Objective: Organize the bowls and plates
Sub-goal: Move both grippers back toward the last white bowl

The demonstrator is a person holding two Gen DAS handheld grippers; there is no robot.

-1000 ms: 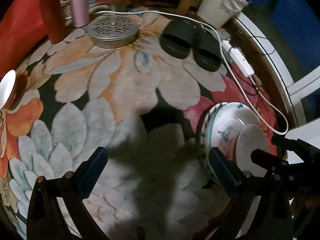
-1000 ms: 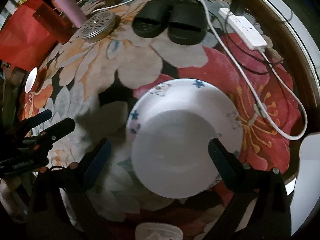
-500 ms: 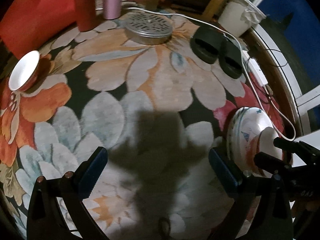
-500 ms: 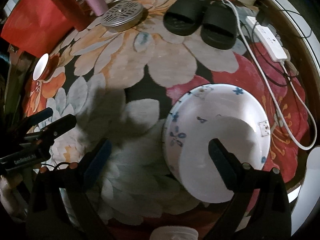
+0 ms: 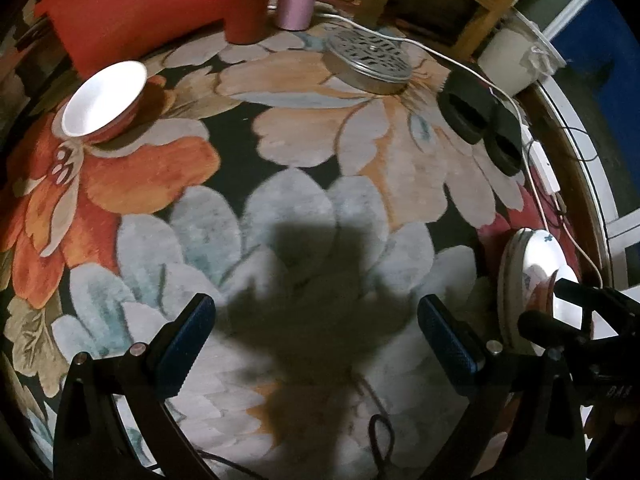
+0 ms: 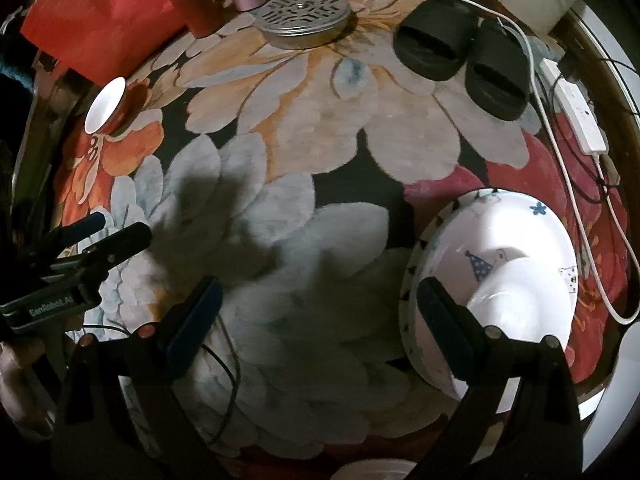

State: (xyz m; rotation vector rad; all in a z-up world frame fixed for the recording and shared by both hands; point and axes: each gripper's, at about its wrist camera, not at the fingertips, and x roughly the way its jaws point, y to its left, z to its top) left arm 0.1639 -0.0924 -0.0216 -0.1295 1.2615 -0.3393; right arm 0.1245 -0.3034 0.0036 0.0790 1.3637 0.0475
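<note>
Plates and bowls come first: the patterned plate [image 6: 492, 240], with a white bowl [image 6: 516, 300] on it, has slid from between the right gripper [image 6: 316, 312] fingers to its right. Both grippers stand apart and hold nothing. The left gripper [image 5: 316, 332] has swung toward the red-sided bowl [image 5: 104, 98], now nearer. A floral rug [image 6: 280, 120] carries slippers [image 6: 464, 56], a metal lid [image 6: 304, 20] and a power strip [image 6: 580, 120].
</note>
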